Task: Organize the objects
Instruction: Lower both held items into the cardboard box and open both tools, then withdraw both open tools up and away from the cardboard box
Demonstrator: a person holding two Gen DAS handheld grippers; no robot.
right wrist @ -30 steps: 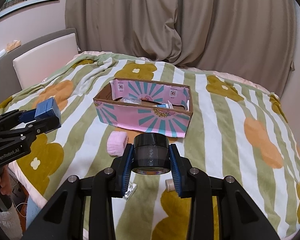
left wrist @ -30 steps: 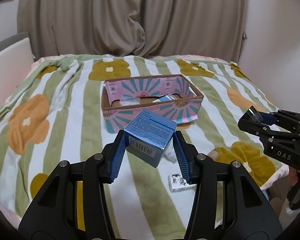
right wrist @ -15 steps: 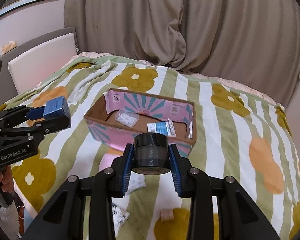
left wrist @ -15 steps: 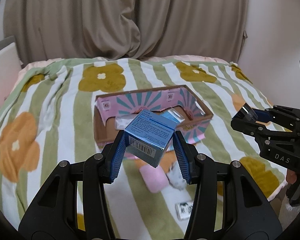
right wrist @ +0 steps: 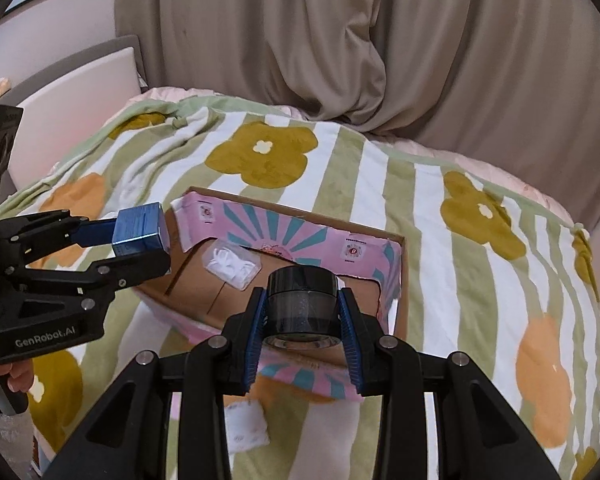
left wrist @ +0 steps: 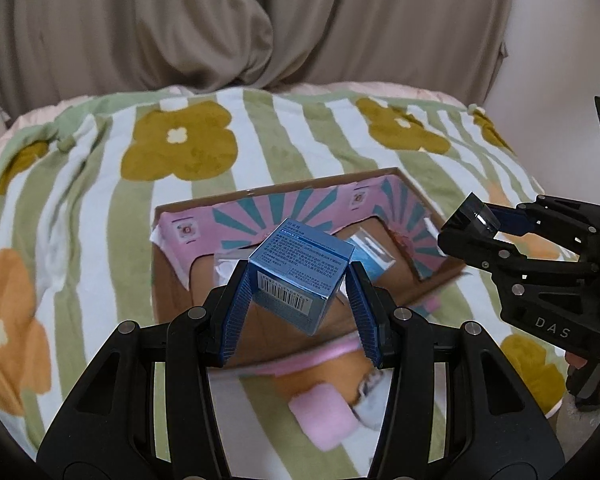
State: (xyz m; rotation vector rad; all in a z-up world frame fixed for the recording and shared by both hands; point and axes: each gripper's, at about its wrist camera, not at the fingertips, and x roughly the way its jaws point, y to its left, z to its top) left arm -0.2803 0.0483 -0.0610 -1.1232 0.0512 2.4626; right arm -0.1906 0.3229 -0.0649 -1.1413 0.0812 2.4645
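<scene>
Counted two claws, one tray, one carton, one jar. Left claw [left wrist: 300, 280] clamped on a blue carton [left wrist: 300, 268], tilted, one corner down, barcode face toward the camera, held above the tray's [left wrist: 284, 192] near part. Right claw [right wrist: 302, 312] clamped on a dark jar [right wrist: 302, 304], upright, axis vertical, black lid on top, above the tray's near wall. Tray, pink with teal rays, long axis across the bed [right wrist: 420, 208], open side up.

Seen only from the right wrist: clear packet [right wrist: 232, 262] of white pieces on the tray floor, white pouch [right wrist: 246, 420] on the bed in front of the tray. Seen only from the left wrist: shiny blue-and-silver pack [left wrist: 370, 250] in the tray, pink roll [left wrist: 324, 416] on the bed near the tray. Noted a hand [right wrist: 4, 372] on the left claw's grip.
</scene>
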